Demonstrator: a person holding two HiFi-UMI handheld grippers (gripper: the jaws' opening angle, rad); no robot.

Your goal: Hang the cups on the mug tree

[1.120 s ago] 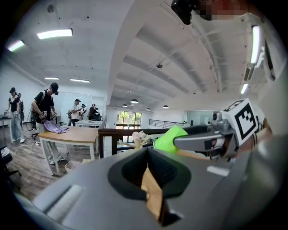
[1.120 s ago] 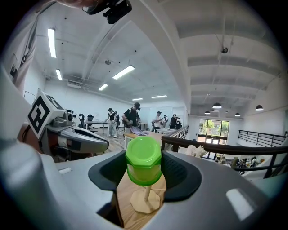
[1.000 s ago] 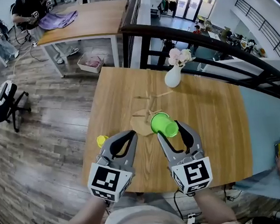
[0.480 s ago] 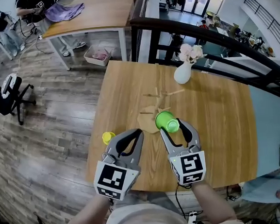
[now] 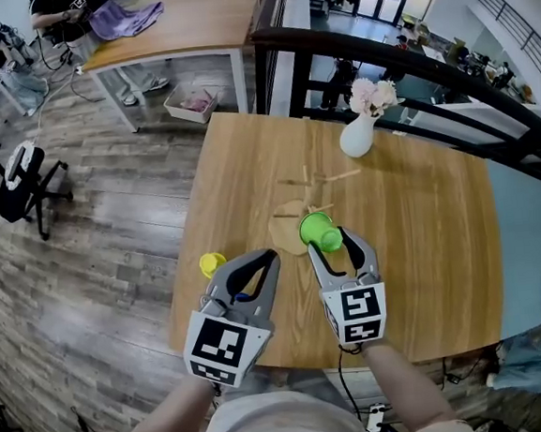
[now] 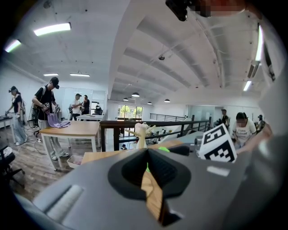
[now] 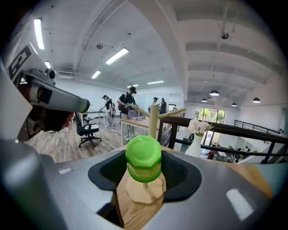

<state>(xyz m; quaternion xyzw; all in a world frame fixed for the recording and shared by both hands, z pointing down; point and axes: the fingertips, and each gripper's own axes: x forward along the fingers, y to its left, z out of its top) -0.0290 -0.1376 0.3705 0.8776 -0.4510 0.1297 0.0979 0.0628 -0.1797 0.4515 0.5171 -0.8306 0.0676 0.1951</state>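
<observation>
Though green cup (image 7: 143, 159) shows everywhere, head view adds yellow cup (image 5: 212, 262).

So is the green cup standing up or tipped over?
Tipped on its side: the right tool holds the green cup, bottom facing back, mouth toward the mug tree.

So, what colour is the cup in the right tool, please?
The cup is green, clearest in the right gripper view.

Left gripper (image 5: 267, 258) with fingers (image 5: 263, 281) pressed together and empty, right gripper (image 5: 332, 243) just beside it, fingers clamped wide on a green cup (image 5: 318, 229), both tilted slightly down.
</observation>
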